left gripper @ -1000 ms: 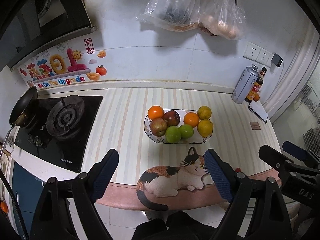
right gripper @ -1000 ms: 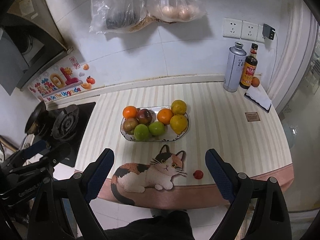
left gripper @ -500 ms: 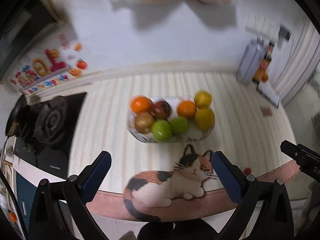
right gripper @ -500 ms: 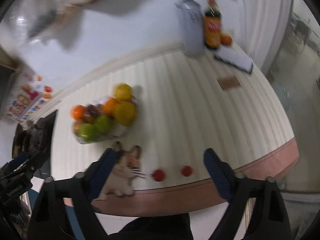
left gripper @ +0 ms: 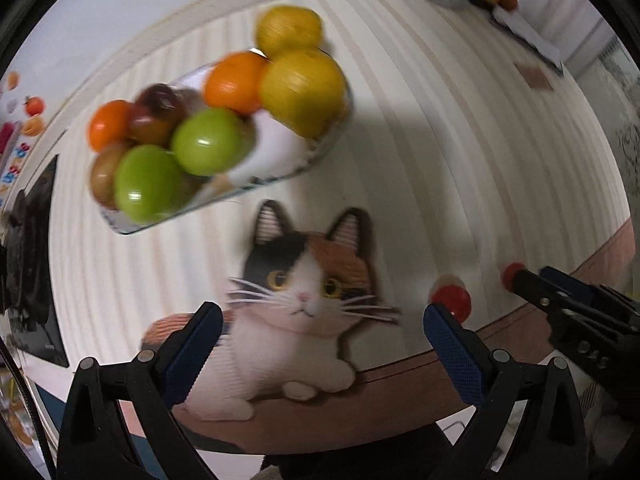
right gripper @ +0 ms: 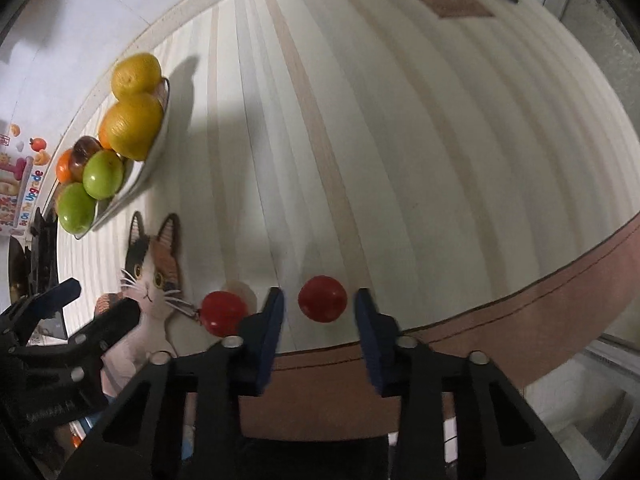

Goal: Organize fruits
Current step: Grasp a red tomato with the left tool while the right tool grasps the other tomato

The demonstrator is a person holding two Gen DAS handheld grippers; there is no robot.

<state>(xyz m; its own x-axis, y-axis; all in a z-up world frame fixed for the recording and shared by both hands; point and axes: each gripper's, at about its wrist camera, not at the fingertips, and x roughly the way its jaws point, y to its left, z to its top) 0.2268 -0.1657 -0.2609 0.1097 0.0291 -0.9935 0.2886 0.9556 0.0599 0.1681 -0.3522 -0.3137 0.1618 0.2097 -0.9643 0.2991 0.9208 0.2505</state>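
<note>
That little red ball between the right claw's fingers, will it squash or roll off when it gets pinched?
The red fruit looks round and glossy, so it would probably roll if nudged off-centre, and it lies near the counter edge. Its small size suggests it is light. The right gripper straddles it evenly, which should help; a firm squeeze might bruise it.

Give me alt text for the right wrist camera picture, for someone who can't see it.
The right gripper straddles a small red fruit near the counter's front edge, its jaws apart and not touching it. A second red fruit lies just left beside a cat-shaped mat, and a plate of green, orange and yellow fruit sits further back left.
</note>
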